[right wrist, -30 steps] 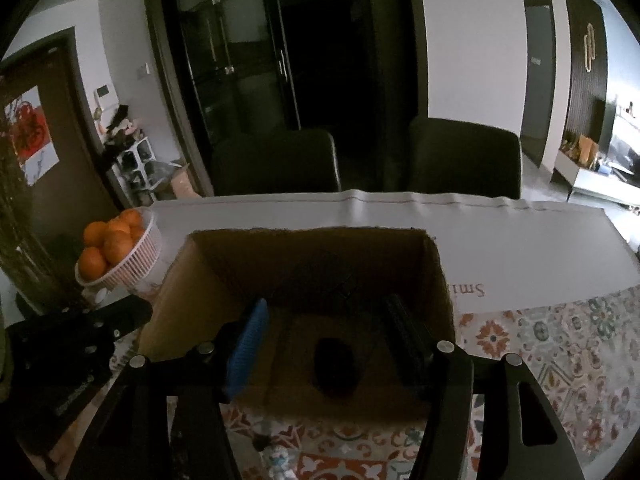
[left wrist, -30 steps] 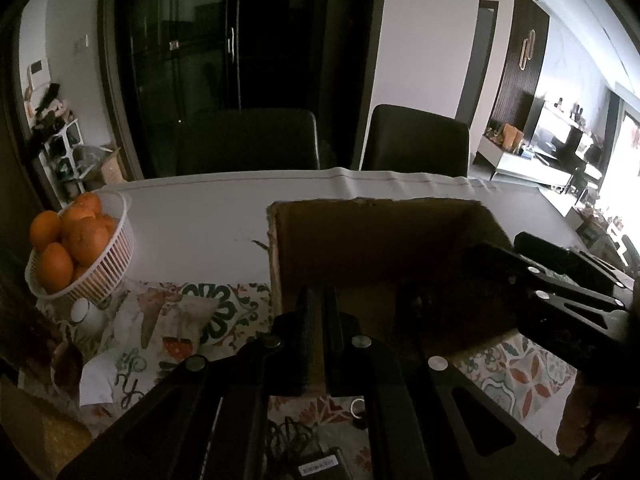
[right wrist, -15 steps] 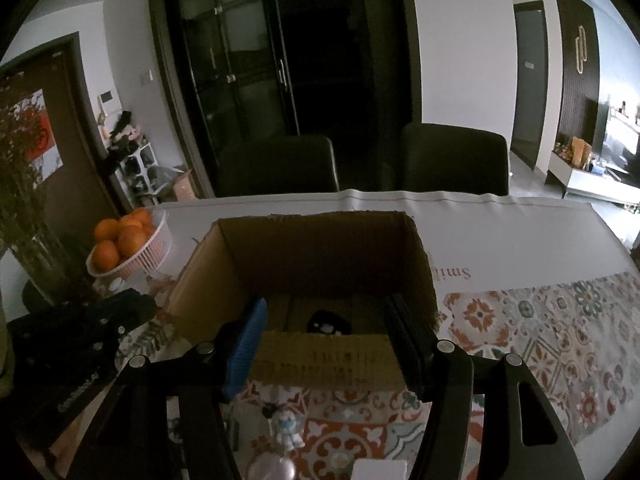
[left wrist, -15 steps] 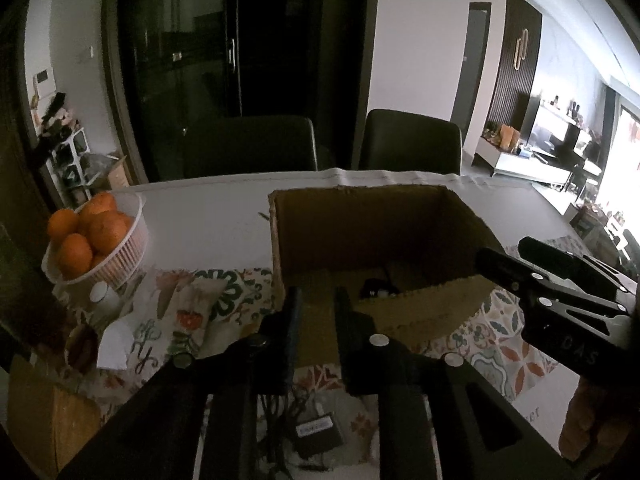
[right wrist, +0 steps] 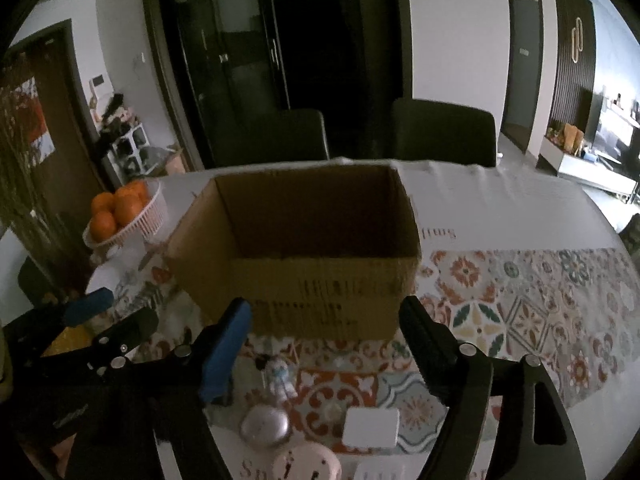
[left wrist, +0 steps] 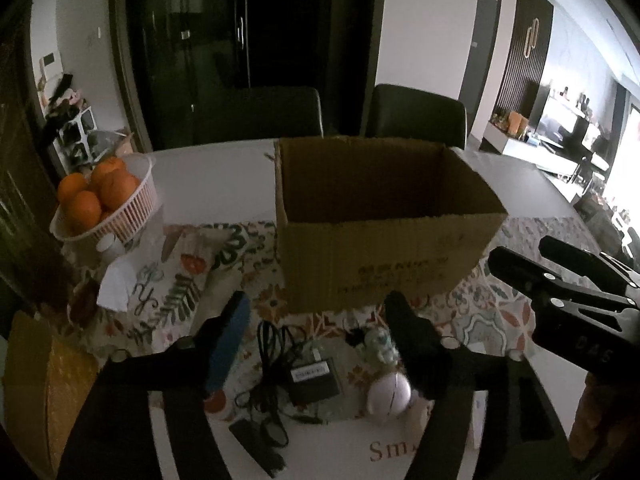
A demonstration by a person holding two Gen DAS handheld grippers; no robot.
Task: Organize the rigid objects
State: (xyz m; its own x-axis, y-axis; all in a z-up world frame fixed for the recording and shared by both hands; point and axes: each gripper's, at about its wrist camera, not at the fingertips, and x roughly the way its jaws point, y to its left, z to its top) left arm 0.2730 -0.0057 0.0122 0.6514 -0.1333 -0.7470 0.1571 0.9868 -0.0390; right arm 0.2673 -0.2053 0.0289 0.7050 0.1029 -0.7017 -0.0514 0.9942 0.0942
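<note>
- Box [left wrist: 384, 224] (cardboard, top open) stands upright on the patterned cloth [right wrist: 520, 320]; all places below are relative to it.
- Contents can't be seen from either view.
- Just in front of the box, on the cloth: black adapter [left wrist: 316, 378] with a tangled cord [left wrist: 268, 360], small figurine [right wrist: 280, 376], round pale case [left wrist: 390, 398], white square [right wrist: 372, 426].
- Another pale round thing [right wrist: 306, 462] lies further front, at the frame edge; can't tell what it is.
- Left gripper [left wrist: 318, 324] hovers in front of the box over the adapter, jaws wide, nothing between them; blue pad on its left finger [left wrist: 228, 344].
- Right gripper [right wrist: 324, 328] hovers in front of the box, jaws wide too, empty, above the figurine and white square.
- Left of the box: white basket [left wrist: 136, 216] of oranges [left wrist: 100, 192], well apart from it.
- Behind the box: bare white table [right wrist: 500, 200], then two dark chairs [left wrist: 416, 116].
</note>
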